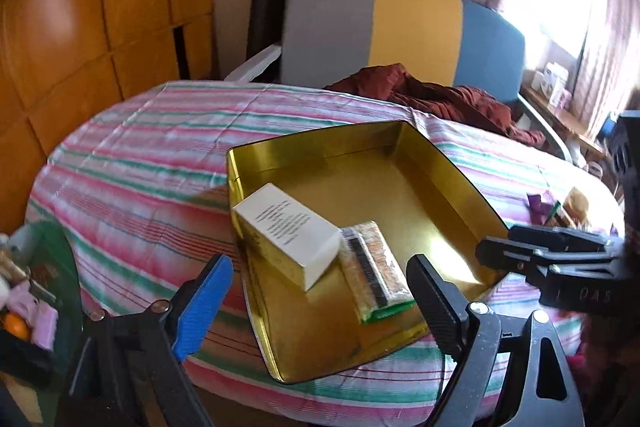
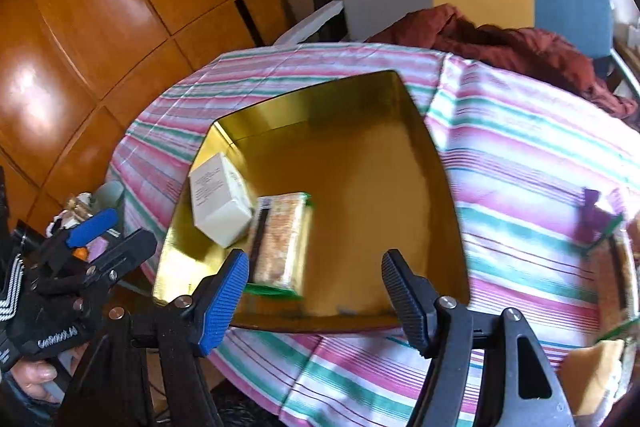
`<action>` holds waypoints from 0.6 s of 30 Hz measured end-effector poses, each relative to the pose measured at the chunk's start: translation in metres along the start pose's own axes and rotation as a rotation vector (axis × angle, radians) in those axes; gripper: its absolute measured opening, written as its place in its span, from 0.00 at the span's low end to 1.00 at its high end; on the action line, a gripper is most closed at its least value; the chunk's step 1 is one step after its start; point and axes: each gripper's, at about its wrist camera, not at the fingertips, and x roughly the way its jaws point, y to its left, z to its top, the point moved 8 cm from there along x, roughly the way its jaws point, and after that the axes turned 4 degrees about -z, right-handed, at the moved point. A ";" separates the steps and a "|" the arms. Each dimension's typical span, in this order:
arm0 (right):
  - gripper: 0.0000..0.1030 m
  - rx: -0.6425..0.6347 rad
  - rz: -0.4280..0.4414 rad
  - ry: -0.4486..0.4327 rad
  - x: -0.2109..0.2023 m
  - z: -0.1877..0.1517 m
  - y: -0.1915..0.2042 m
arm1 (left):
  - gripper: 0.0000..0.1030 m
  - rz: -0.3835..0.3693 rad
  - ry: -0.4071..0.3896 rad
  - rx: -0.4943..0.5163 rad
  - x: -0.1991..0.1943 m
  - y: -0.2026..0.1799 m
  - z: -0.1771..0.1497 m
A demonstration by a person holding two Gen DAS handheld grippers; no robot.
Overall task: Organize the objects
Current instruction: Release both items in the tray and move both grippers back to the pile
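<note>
Both the left gripper (image 1: 320,291) and right gripper (image 2: 316,287) are hovering with fingers apart near the gold tin (image 1: 448,163), which is holding a white box (image 1: 288,231) and snack packet (image 1: 372,263).

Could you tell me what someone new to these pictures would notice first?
Probably the shiny gold tin lying open in the middle of the pink-and-green striped tablecloth. Inside, at its left side, a white box sits beside a clear snack packet. Both the left gripper and the right gripper are open and empty.
</note>
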 end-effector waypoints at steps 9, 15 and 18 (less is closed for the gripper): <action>0.68 0.048 -0.098 -0.040 -0.018 -0.007 -0.035 | 0.87 -0.030 0.015 0.074 0.000 -0.036 -0.009; 0.68 0.103 -0.149 -0.064 -0.032 -0.010 -0.067 | 0.87 -0.066 0.027 0.114 0.003 -0.059 -0.011; 0.68 0.132 -0.175 -0.070 -0.037 -0.012 -0.085 | 0.87 -0.076 0.035 0.135 0.005 -0.070 -0.012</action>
